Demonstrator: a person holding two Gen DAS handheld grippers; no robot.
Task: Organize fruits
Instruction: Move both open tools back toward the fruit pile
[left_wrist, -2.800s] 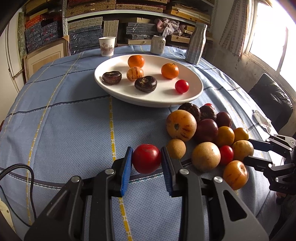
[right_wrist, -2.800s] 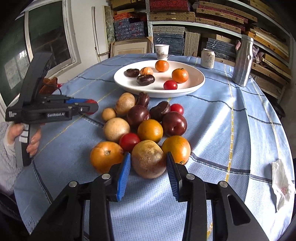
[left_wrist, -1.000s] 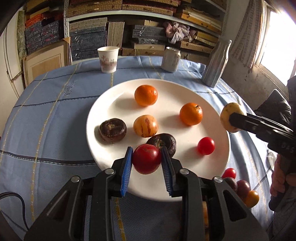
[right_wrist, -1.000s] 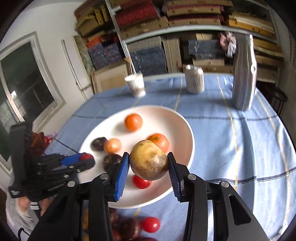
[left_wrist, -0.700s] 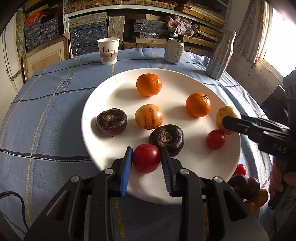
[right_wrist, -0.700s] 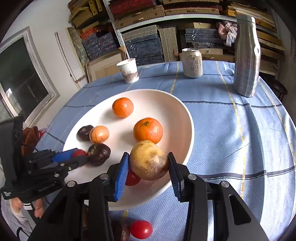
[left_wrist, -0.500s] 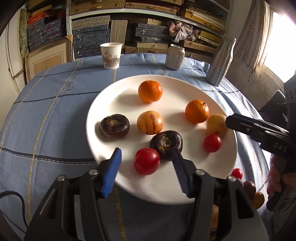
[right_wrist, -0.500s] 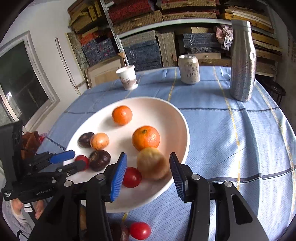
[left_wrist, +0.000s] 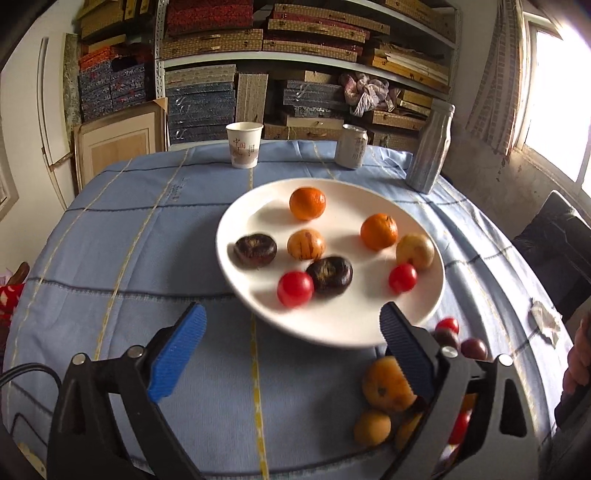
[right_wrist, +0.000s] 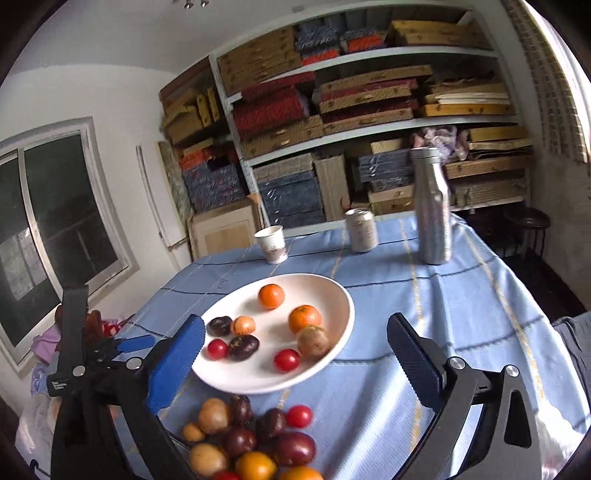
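the red tomato and yellow fruit have been released onto the plate; both the left gripper and right gripper are opening wide, empty. another fruit from the pile at the table's near edge is to be picked next.

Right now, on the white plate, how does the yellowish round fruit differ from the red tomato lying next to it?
The yellowish fruit is pale tan with a dull, speckled skin; the red tomato is bright red and glossy. The yellowish fruit is clearly larger than the tomato. It lies nearer the right-hand rim of the white plate, beside an orange, with the tomato just in front of it. Both are round and rest free on the plate.
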